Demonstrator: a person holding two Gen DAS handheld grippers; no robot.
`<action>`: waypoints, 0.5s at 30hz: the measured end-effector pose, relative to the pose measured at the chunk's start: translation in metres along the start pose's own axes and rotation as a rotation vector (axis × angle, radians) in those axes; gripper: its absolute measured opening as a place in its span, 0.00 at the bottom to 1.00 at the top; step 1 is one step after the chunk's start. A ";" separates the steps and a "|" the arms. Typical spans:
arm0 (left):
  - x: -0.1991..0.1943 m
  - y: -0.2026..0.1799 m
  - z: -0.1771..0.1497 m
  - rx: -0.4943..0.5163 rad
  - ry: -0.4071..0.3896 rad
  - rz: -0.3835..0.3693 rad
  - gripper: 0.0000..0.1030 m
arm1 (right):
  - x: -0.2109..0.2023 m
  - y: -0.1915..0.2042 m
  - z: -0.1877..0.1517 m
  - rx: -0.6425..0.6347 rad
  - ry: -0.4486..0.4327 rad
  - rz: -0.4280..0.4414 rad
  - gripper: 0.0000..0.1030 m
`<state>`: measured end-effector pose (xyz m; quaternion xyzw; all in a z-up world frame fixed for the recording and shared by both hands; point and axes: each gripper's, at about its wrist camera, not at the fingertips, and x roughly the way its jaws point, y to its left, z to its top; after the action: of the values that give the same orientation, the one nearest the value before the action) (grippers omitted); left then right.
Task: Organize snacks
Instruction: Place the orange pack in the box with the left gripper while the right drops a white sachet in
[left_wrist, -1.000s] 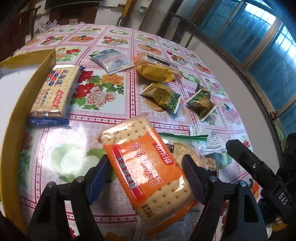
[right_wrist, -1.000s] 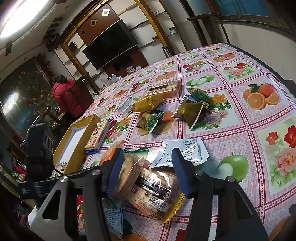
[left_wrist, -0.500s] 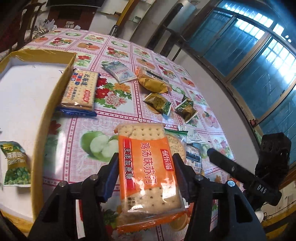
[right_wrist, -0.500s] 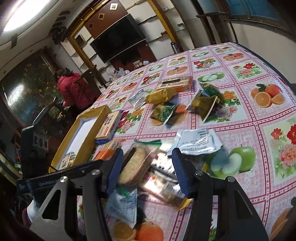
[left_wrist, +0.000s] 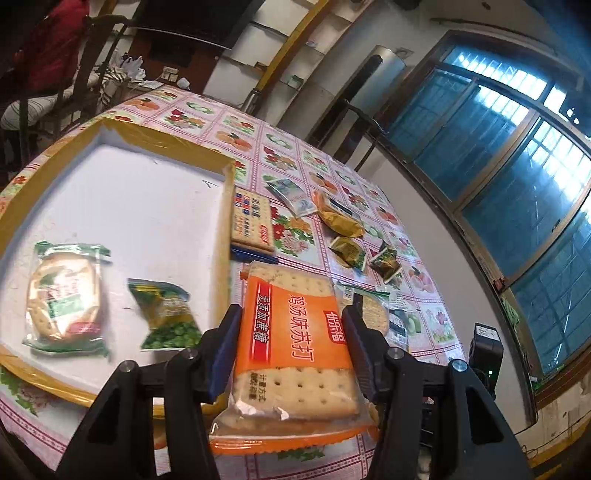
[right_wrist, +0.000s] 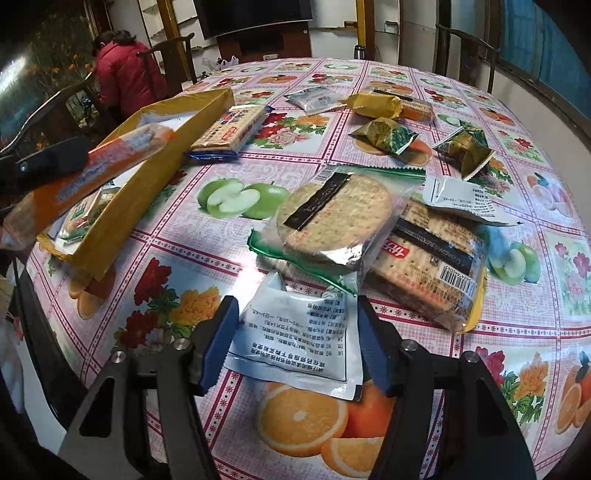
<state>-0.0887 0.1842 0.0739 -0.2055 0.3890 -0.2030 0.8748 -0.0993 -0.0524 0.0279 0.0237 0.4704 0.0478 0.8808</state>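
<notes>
My left tongs (left_wrist: 291, 354) are clenched on one orange soda cracker pack (left_wrist: 295, 354), held by its long edges above the near right corner of the yellow-walled tray (left_wrist: 225, 221). My right tongs (right_wrist: 295, 343) stand released, jaws apart, hovering over one white sachet (right_wrist: 299, 332) that lies flat on the tabletop (right_wrist: 166, 295); I cannot tell whether they touch it.

Count, tray: two items on the white floor, one round cracker pack with green trim (left_wrist: 62, 295) and one green pea snack bag (left_wrist: 164, 314), lying side by side and apart.

Count, tabletop: one blue-ended cracker pack (right_wrist: 232, 129) just beside the tray's outer wall; one round cracker pack (right_wrist: 332, 218) resting partly on one square cracker pack with a barcode (right_wrist: 432, 269); a second white sachet (right_wrist: 465, 199) behind these; two small gold-green packets (right_wrist: 384, 136) and (right_wrist: 465, 151); one gold bag (right_wrist: 376, 105) touching one orange-edged cracker pack (right_wrist: 417, 107); one pale blue packet (right_wrist: 314, 98).

Change against the view one second ago: the orange pack then sat among the loose snacks at the tabletop's near side; it is now lifted and carried over to the tray. My right tongs then straddled the stacked cracker packs; they have now drawn back to the sachet. The remaining items are unmoved.
</notes>
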 end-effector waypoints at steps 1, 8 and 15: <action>-0.005 0.007 0.002 -0.008 -0.009 0.006 0.53 | 0.000 -0.001 -0.001 0.009 0.003 0.015 0.57; -0.034 0.048 0.011 -0.061 -0.084 0.058 0.53 | -0.016 -0.003 -0.014 0.038 0.007 0.143 0.34; -0.041 0.085 0.034 -0.137 -0.131 0.105 0.52 | -0.040 0.023 -0.007 0.014 -0.050 0.263 0.22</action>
<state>-0.0716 0.2830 0.0754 -0.2571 0.3540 -0.1159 0.8917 -0.1287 -0.0333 0.0589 0.0927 0.4416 0.1591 0.8781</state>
